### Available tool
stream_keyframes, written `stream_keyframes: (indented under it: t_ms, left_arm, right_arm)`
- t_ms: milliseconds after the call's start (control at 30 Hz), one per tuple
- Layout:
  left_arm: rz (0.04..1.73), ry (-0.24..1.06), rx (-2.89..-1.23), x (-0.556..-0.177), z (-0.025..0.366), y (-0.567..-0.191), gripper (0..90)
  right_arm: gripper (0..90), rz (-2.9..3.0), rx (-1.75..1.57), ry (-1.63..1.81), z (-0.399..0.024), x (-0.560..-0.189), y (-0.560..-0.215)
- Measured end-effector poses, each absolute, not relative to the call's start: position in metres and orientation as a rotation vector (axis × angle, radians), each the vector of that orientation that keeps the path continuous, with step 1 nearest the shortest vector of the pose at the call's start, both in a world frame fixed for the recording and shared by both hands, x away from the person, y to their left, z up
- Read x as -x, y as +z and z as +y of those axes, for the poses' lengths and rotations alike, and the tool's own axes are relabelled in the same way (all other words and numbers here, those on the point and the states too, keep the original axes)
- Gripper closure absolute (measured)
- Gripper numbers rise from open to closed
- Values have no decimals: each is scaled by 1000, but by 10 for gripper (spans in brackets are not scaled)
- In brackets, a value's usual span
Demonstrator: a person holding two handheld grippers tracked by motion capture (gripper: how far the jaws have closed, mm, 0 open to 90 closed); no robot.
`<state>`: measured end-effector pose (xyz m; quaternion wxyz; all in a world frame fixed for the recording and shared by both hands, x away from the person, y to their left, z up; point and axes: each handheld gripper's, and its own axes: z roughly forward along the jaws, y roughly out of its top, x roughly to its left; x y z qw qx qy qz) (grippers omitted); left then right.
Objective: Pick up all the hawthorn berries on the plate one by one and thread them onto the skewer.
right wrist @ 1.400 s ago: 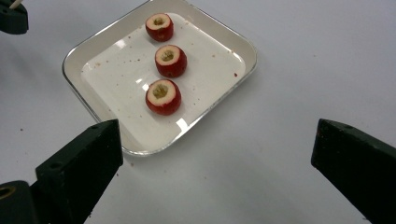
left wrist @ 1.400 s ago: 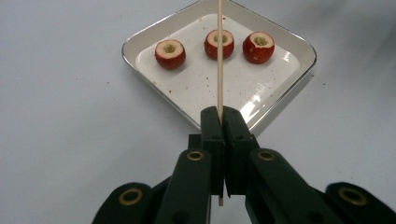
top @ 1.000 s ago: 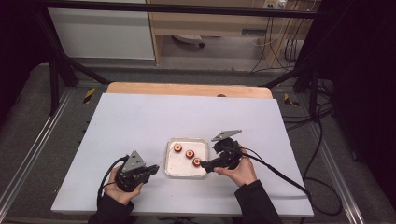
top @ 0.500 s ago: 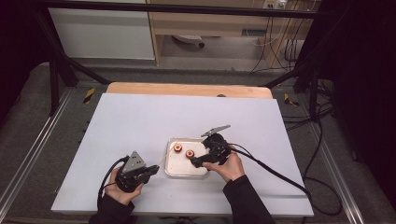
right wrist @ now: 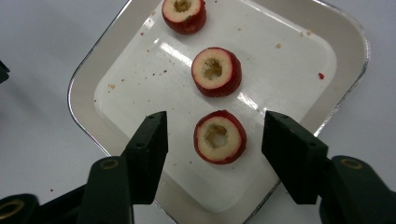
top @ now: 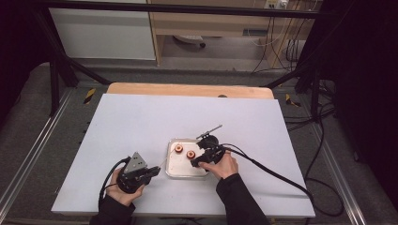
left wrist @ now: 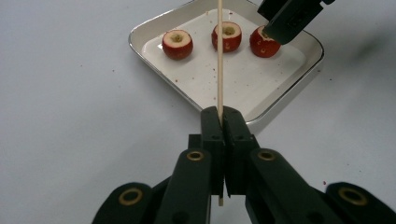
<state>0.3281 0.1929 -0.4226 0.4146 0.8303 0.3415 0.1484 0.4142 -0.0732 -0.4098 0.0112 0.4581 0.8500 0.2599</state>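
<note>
R gripper (right wrist: 212, 135) hangs over the tray (right wrist: 345, 42), jaws have just been closing and stand about half open, straddling the nearest fruit piece (right wrist: 219, 136) w/o touching it yet. That piece sits lower centre of the right gripper view; two more fruit pieces (right wrist: 216, 71) run up toward the top edge, cored holes facing up. L gripper (left wrist: 220, 116) is clamped tight on a skewer (left wrist: 219, 51), at lower left of the tray in the high view. Skewer's long axis runs straight up the left gripper view, tip toward the fruit row. To do it well: probably centre the jaws on the piece, squeeze gently so it doesn't crush, keep the hole lined up w/ the skewer.
</note>
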Motion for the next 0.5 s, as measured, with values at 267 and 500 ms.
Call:
stream_keyframes:
  t_ms: [267, 500]
  left_arm:
    - [855, 370, -2093, -328, 192, -423, 884]
    - [855, 371, -2093, -328, 192, -423, 884]
  right_arm:
    - [508, 2676, -1464, 778, -72, -419, -415]
    - [559, 2688, -1501, 758, -73, -424, -419]
